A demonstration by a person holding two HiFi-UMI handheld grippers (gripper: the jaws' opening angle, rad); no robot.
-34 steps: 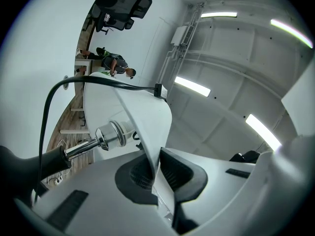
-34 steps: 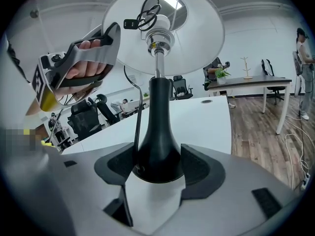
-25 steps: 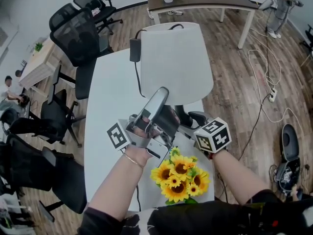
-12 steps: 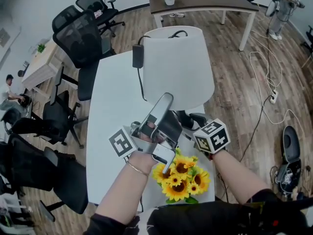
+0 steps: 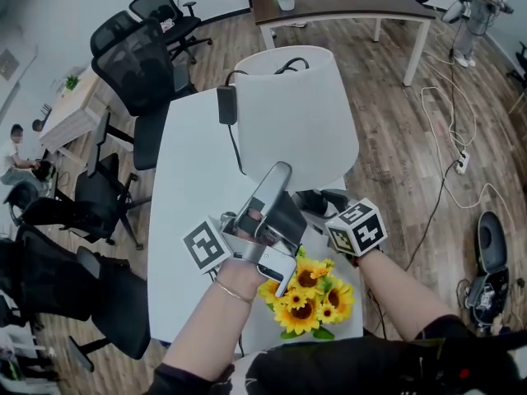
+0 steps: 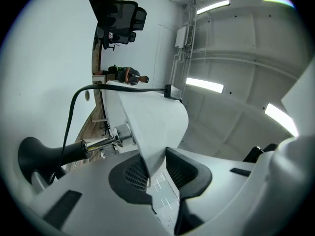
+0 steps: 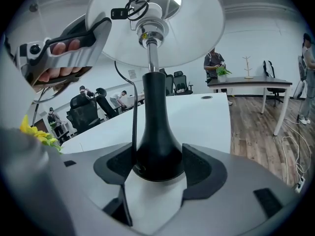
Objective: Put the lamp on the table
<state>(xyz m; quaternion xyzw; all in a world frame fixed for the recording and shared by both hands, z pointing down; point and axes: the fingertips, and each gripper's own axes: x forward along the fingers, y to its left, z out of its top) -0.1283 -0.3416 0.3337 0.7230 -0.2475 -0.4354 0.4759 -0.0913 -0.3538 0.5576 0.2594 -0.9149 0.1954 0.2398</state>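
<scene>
Lamp (image 5: 296, 118) is clamped by its stem in my right gripper (image 7: 158, 165) jaws; left gripper (image 6: 156, 173) jaws, just been opening with the shade (image 6: 152, 122) rim between, may snag and tip it.

Bright, even light — edges fisheye-bent; corners dark.
</scene>
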